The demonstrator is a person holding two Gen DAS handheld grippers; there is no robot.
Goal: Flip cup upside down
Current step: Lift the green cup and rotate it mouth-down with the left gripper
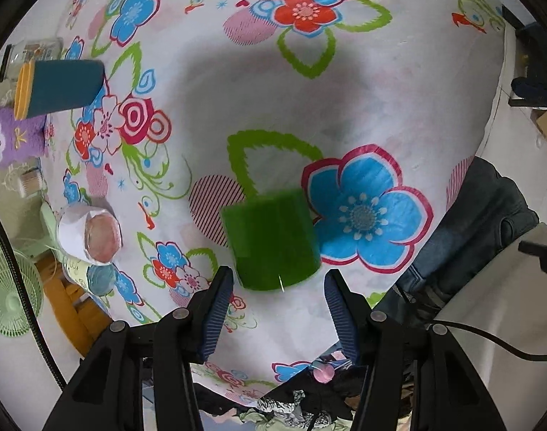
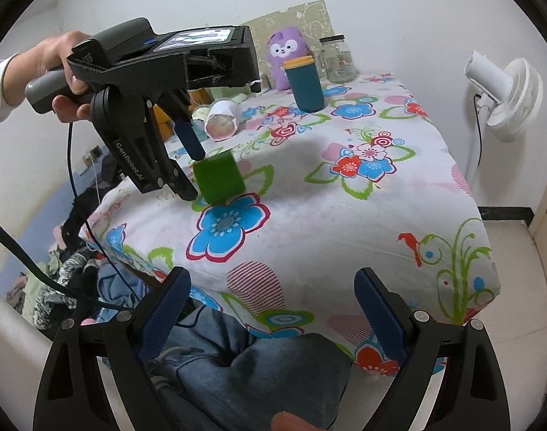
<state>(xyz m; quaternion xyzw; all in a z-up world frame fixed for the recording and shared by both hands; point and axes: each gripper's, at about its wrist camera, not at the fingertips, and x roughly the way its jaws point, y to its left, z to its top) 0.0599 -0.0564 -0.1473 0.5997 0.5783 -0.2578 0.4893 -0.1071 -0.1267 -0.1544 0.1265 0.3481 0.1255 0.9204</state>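
A green cup sits tilted on the flowered bedsheet, blurred as if moving. My left gripper is open just above and behind it, jaws wide, not touching it. In the right wrist view the green cup leans beside the left gripper, whose fingers straddle its near side. My right gripper is open and empty, held low over the person's knee, well short of the cup.
A teal cup with a yellow rim stands at the back of the bed. A white paper-wrapped cup lies on its side. A purple plush toy, a glass jar and a white fan are nearby.
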